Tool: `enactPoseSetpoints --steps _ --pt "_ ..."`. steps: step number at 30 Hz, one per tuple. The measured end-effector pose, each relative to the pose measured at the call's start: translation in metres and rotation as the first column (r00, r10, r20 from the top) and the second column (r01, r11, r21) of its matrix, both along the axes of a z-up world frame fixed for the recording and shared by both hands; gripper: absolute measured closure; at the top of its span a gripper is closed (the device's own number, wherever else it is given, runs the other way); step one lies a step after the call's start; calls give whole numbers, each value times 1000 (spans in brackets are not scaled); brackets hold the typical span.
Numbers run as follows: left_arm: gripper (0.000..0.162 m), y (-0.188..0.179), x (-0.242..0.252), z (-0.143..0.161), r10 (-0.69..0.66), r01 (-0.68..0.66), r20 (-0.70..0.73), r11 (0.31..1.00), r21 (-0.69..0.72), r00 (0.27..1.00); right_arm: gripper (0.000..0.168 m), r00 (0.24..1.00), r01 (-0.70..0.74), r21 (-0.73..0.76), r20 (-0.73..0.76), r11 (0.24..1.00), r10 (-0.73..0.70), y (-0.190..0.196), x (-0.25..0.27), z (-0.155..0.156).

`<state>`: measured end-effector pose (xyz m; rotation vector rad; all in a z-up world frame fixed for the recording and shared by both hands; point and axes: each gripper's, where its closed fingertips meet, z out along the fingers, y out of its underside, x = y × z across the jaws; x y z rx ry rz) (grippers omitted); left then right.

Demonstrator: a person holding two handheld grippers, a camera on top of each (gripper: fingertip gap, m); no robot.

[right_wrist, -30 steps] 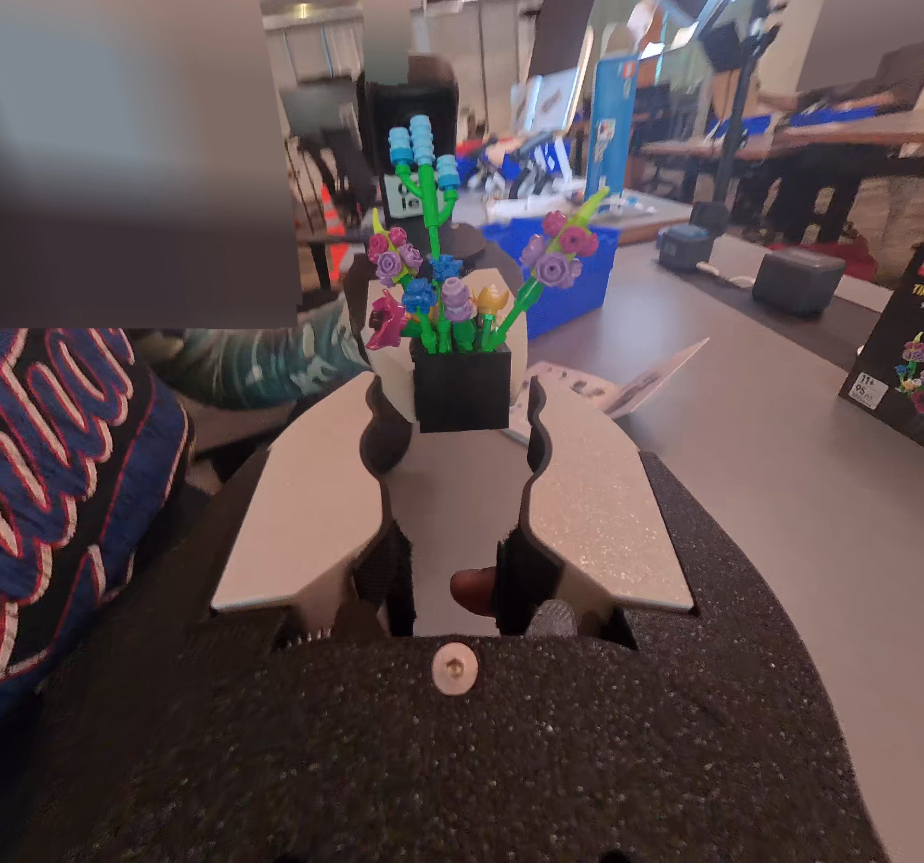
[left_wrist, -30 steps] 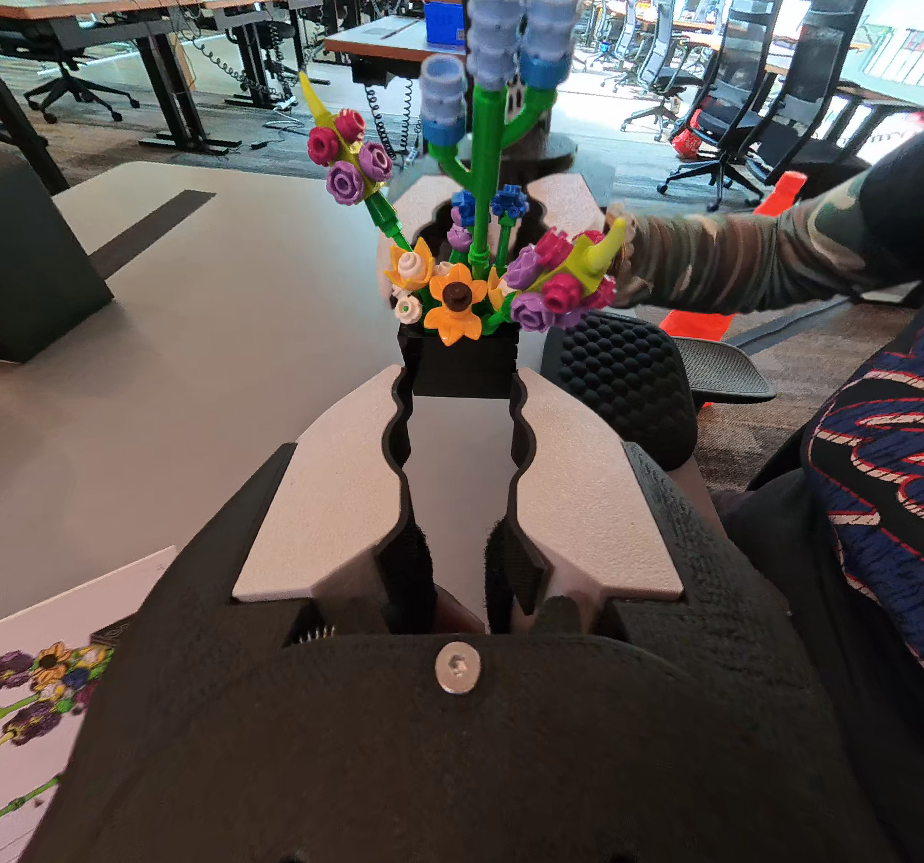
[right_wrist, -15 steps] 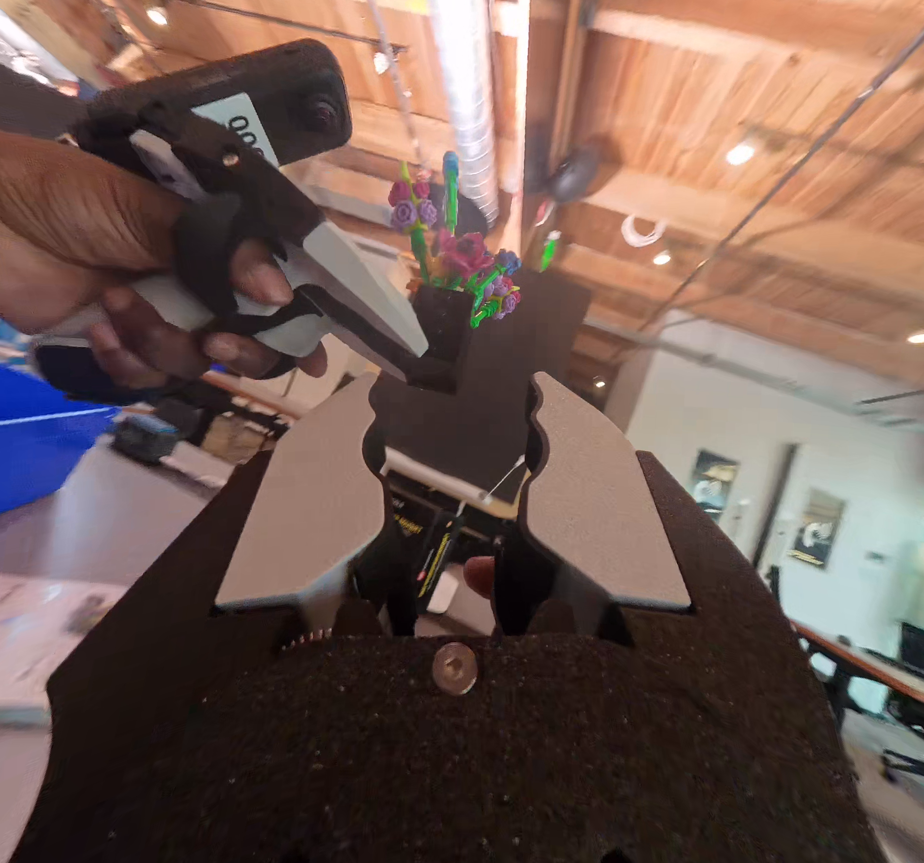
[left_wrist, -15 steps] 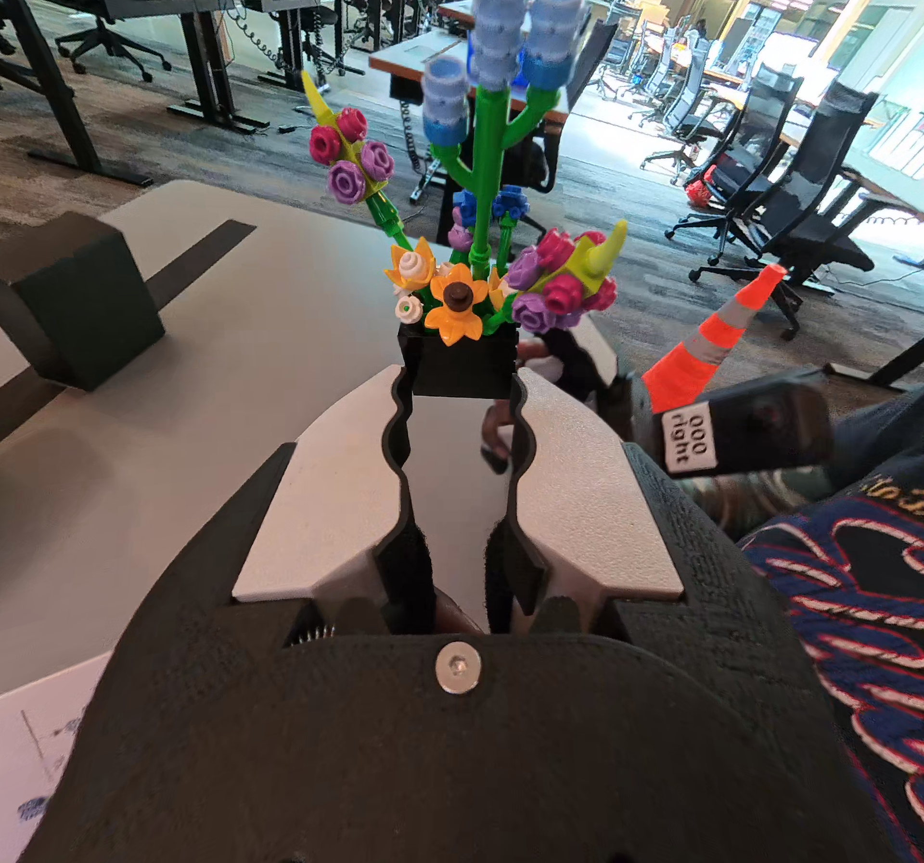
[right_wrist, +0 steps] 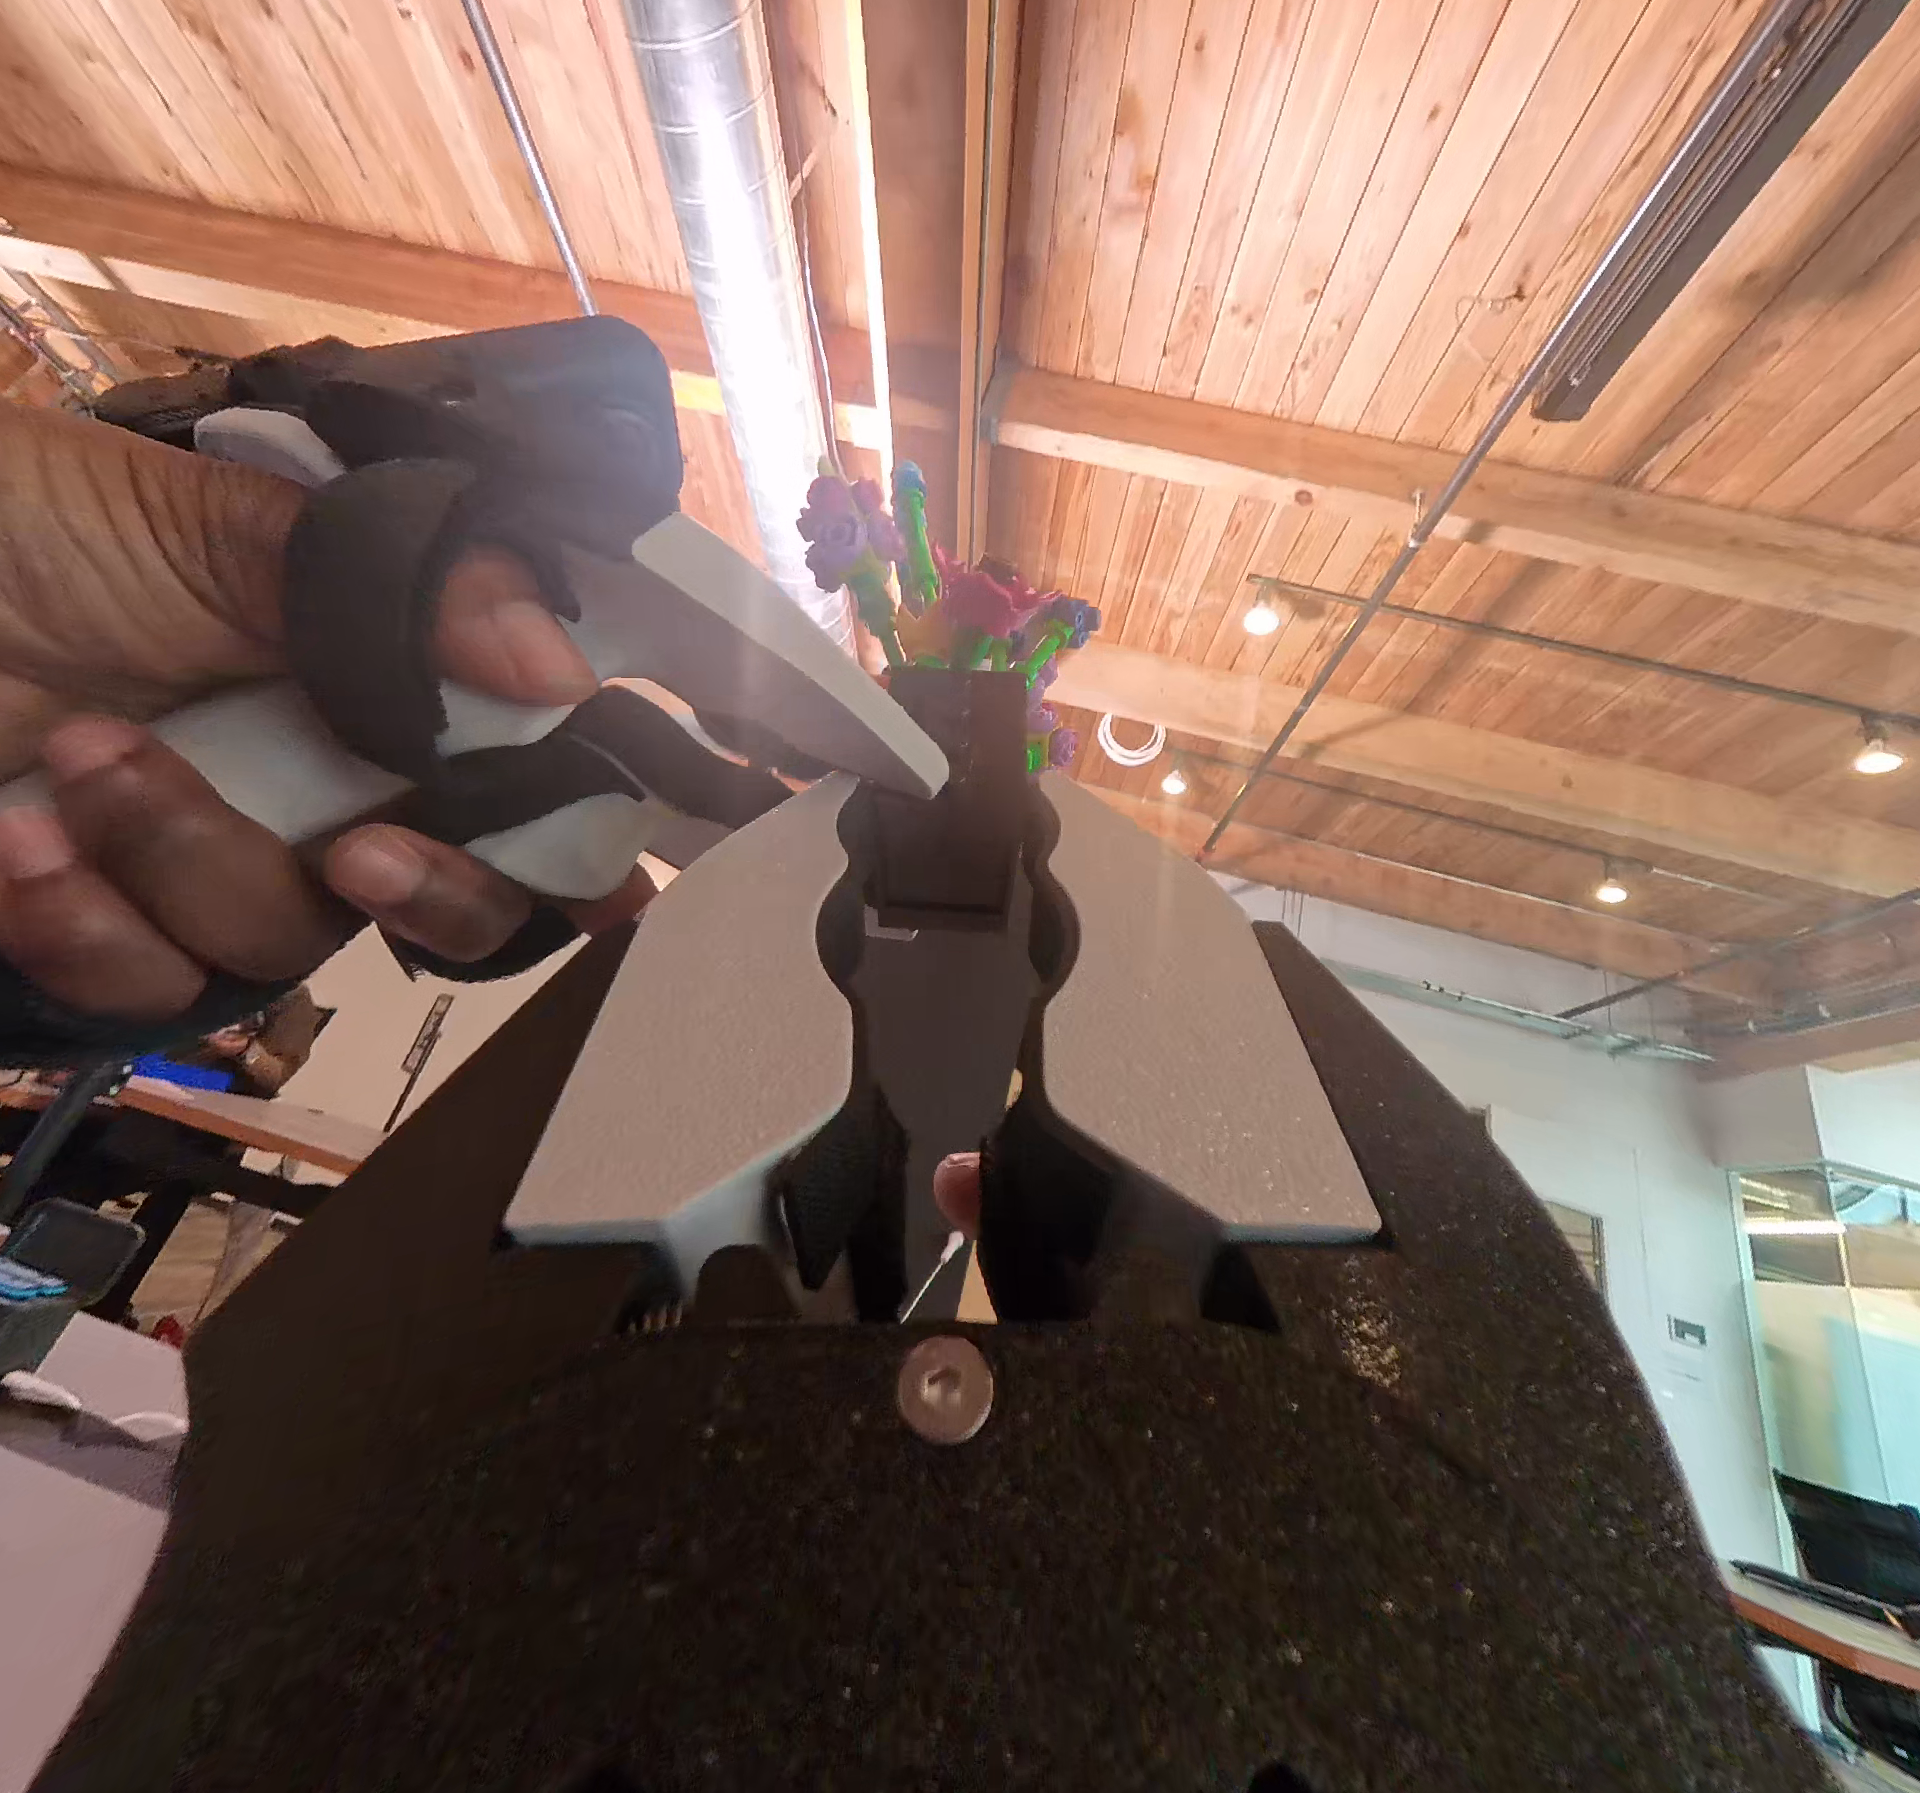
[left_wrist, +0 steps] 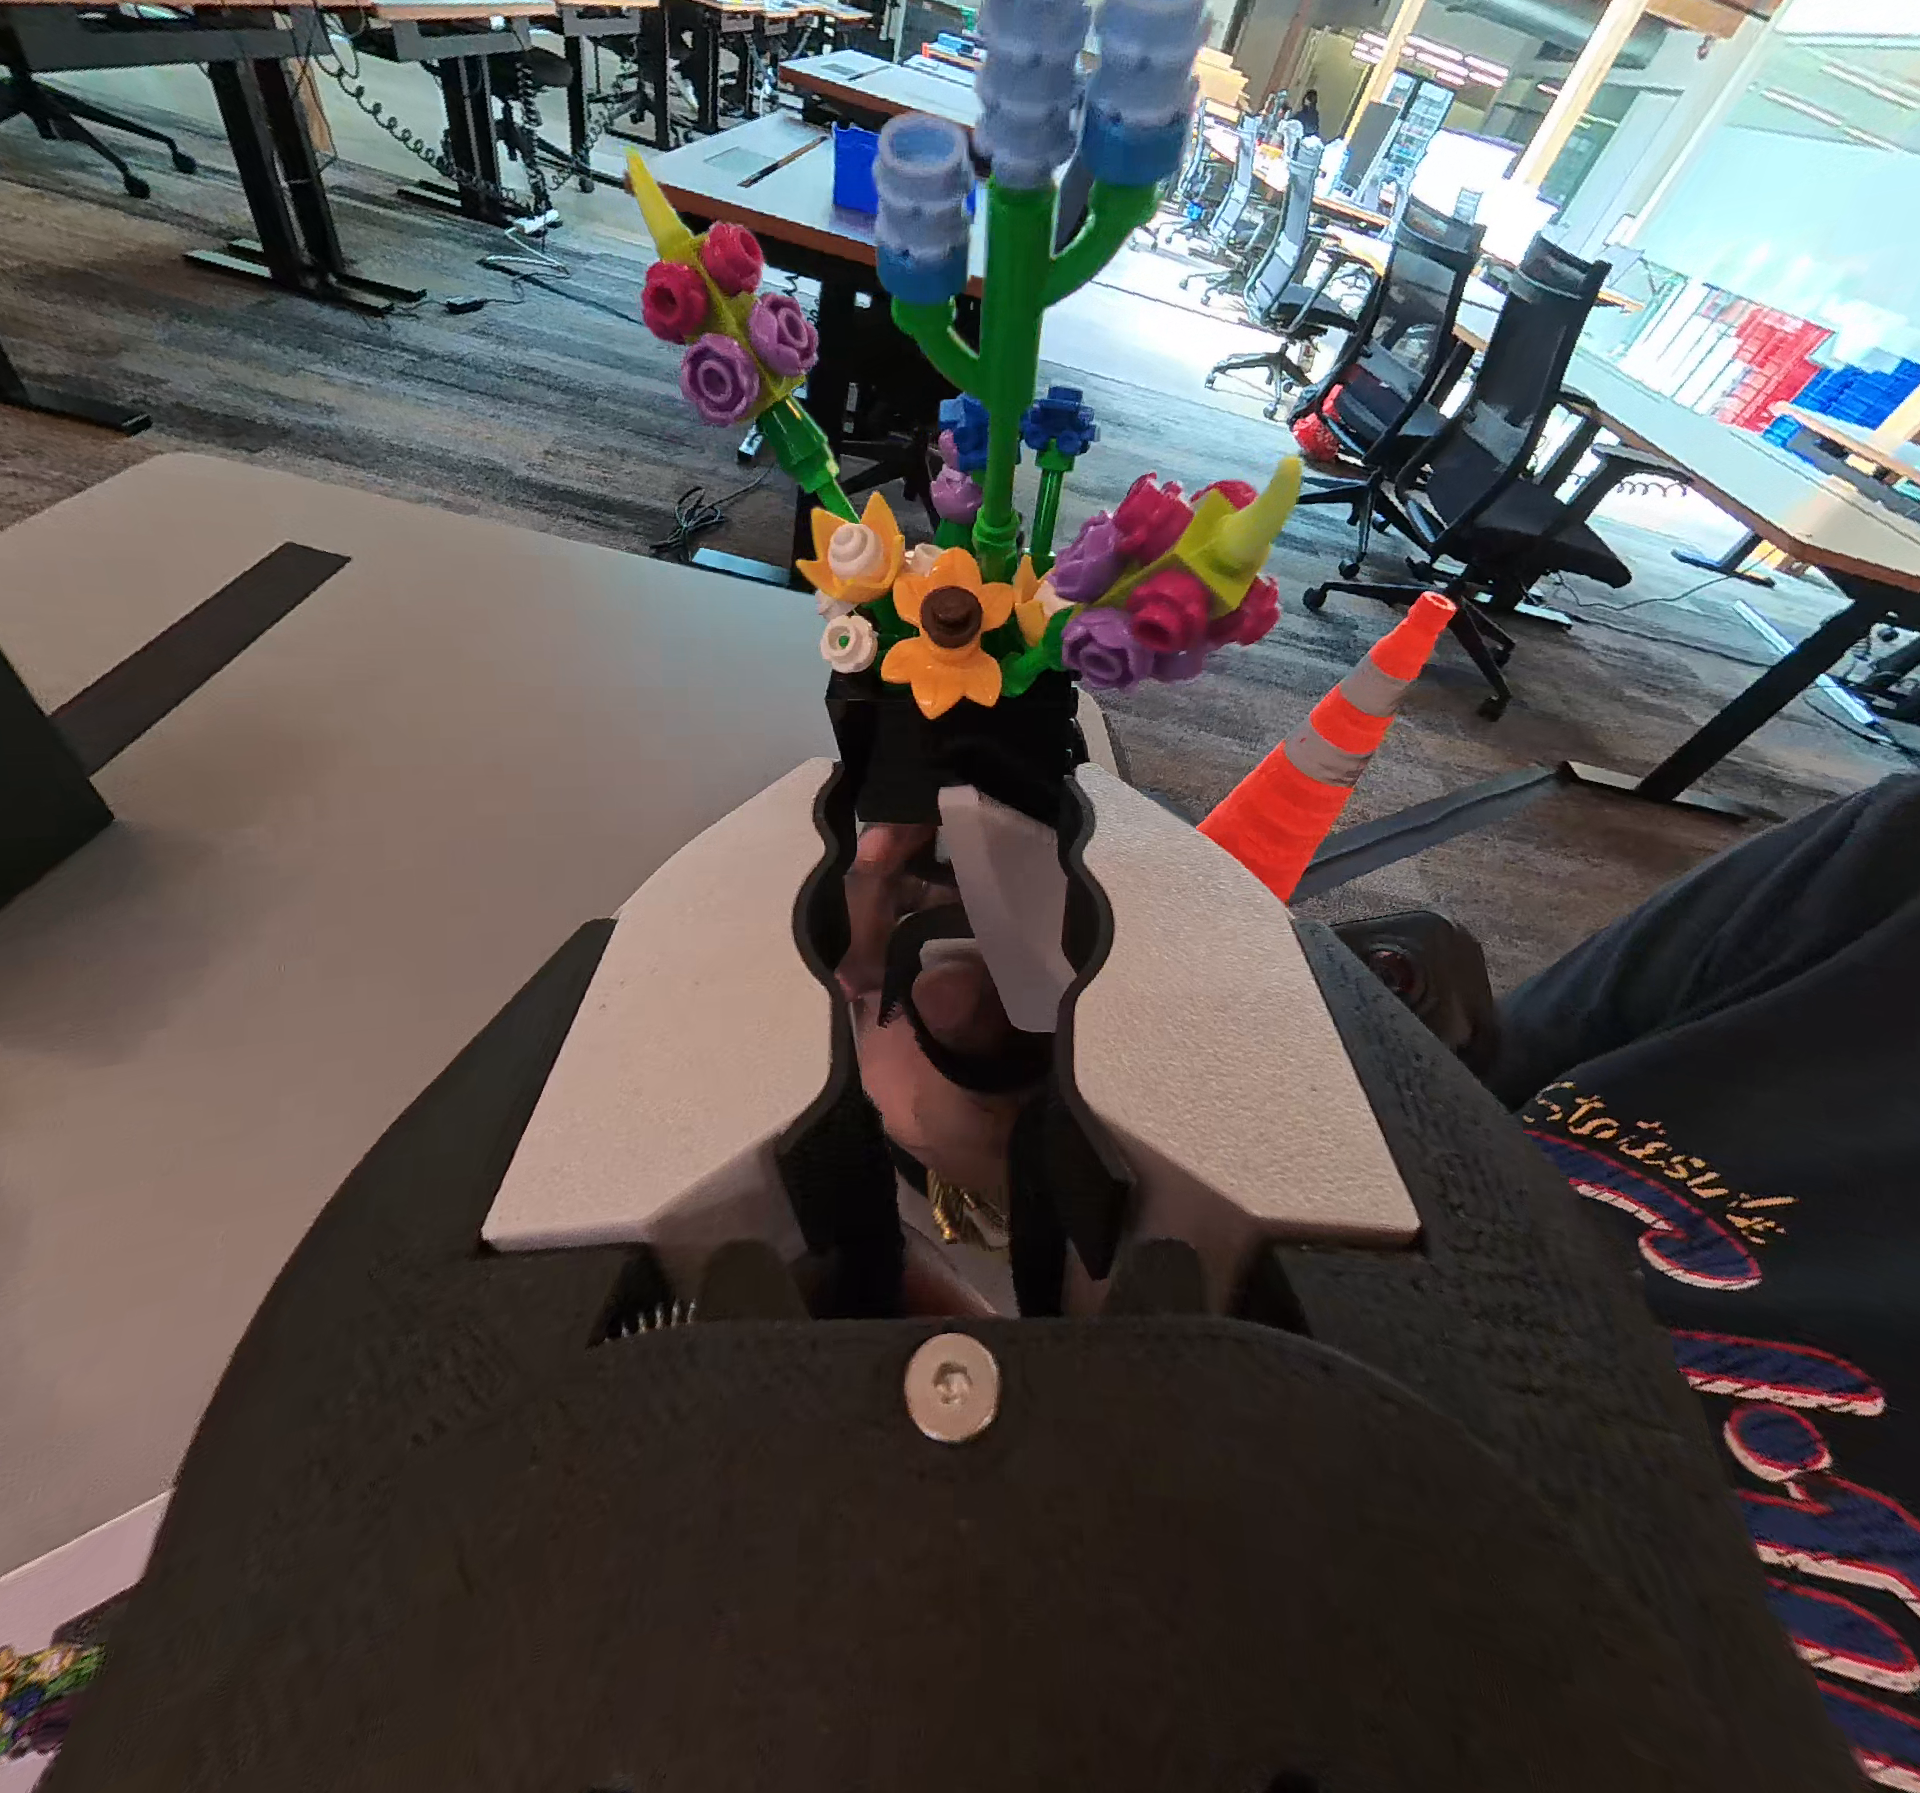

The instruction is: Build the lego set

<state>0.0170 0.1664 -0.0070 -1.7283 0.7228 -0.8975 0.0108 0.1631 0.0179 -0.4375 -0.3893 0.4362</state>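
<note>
A lego flower bouquet (left_wrist: 997, 538) stands in a black pot (left_wrist: 935, 756). My left gripper (left_wrist: 956, 787) is shut on the pot's sides and holds it upright in the air above the grey table (left_wrist: 364, 808). My right gripper (right_wrist: 940, 798) points up at the ceiling from below, with its jaws closed on the lower part of the same pot (right_wrist: 961, 735). One of its white fingers (left_wrist: 1003, 912) shows in the left wrist view against the pot's near face. The left gripper's finger (right_wrist: 790, 673) and the hand (right_wrist: 125, 652) that holds it show in the right wrist view.
An orange traffic cone (left_wrist: 1340, 746) stands on the floor to the right. A black box (left_wrist: 31, 787) sits at the table's left edge and a printed booklet (left_wrist: 42, 1681) lies at the bottom left. Office chairs (left_wrist: 1455, 455) and desks stand beyond. A wooden ceiling (right_wrist: 1351, 185) fills the right wrist view. Only a small space, under 4 cm, lies between the two pairs of fingers.
My right gripper left the pot's far side, swung underneath, tilted upward and narrowed its jaws onto the pot. My left gripper kept its hold and tilted the bouquet slightly.
</note>
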Motion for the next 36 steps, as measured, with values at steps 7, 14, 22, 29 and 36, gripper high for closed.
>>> enactPoseSetpoints --steps 7,14,22,29,36 --pt "125 -11 5 6 -33 33 -31 999 -7 999 137 998 -11 43 -57 999 14 -10 2 12" --pt "124 -14 6 12 -69 70 -43 997 17 997 141 994 -45 70 -99 997 52 -13 4 19" --pt "95 -20 -27 43 363 -277 -120 851 446 924 141 991 -13 30 -134 999 17 13 -2 27" --pt "49 -37 -33 30 625 -479 -212 738 475 752 141 990 101 0 -95 995 -100 37 -5 11" --pt "46 -34 13 30 546 -411 -255 803 432 798 141 985 151 54 -97 987 -145 33 6 10"
